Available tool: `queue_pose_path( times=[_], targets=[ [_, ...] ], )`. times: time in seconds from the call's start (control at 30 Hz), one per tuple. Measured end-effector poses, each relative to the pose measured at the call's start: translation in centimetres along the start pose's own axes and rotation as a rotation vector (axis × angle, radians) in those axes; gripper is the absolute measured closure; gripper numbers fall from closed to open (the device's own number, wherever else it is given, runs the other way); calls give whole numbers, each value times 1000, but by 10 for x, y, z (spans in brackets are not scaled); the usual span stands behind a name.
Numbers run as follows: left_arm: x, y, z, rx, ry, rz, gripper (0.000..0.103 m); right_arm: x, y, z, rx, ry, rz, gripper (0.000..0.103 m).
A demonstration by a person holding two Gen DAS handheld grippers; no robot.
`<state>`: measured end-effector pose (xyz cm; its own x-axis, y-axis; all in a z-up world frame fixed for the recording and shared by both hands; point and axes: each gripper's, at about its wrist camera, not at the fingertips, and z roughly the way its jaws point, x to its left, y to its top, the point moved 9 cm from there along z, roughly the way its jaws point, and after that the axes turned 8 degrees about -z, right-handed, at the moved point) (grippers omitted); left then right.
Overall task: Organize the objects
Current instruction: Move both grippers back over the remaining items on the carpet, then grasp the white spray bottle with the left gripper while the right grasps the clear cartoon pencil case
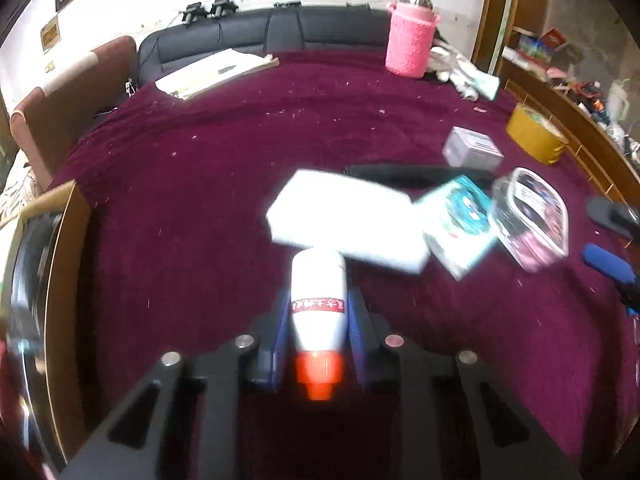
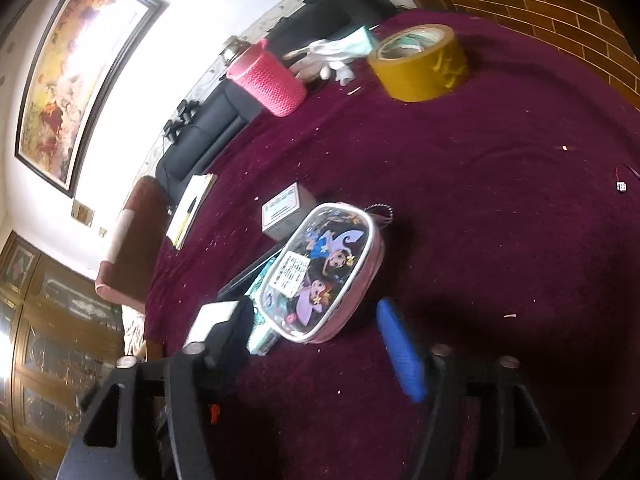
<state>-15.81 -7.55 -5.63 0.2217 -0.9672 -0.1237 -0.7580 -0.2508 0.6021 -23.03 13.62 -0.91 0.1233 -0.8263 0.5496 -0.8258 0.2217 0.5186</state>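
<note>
My left gripper (image 1: 320,296) is shut on a white bottle (image 1: 318,280) with a red label; its red cap points back toward the camera, and the blue pads (image 1: 280,320) press on both sides. Just past the bottle's base lies a white box (image 1: 344,220), then a teal box (image 1: 460,224) and a clear cartoon pencil case (image 1: 532,220). In the right wrist view my right gripper (image 2: 312,312) stands open on either side of the near end of the pencil case (image 2: 324,268), with its blue finger (image 2: 400,352) clear of the case.
A maroon cloth (image 2: 500,200) covers the table. A yellow tape roll (image 2: 420,60), a pink knitted flask (image 2: 268,80), a grey box (image 2: 284,212) and papers (image 1: 216,72) lie farther back. A wooden-framed object (image 1: 60,280) stands at the left edge.
</note>
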Motion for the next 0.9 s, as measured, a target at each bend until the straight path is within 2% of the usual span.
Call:
queue_pose_path(
  times=[0.03,0.13,0.23,0.33,0.37,0.43,0.47,0.6,0.73,0.87,0.9],
  targets=[
    [2,-5,-4,-28,0,4,77,-1,1,0,-11,-3,6,20],
    [4,-4,-9,-44,-19,-8,77,-5,1,5,-6,-12,57,15],
    [6,-4,-7,-28,-47,-20,77,-2,2,15,29,-26,102,15],
    [6,-3,-8,-28,-38,5,77,8,11,26,28,-124,68,15],
    [6,-2,-9,-34,-30,14,77,12,13,35,52,-185,53,15],
    [6,-1,-11,-45,-28,25,77,18,13,48,83,-216,58,15],
    [6,-1,-12,-46,-33,23,77,20,15,55,88,-277,43,15],
    [11,0,-12,-37,-37,7,77,17,11,73,111,-427,-87,17],
    [9,0,-12,-35,-48,6,77,4,6,61,108,-405,-141,24],
    [8,-1,-12,-19,-78,-11,77,-13,-5,32,93,-307,-113,24],
    [8,-1,-12,-22,-80,-9,77,-12,-8,24,65,-256,-106,24]
  ],
)
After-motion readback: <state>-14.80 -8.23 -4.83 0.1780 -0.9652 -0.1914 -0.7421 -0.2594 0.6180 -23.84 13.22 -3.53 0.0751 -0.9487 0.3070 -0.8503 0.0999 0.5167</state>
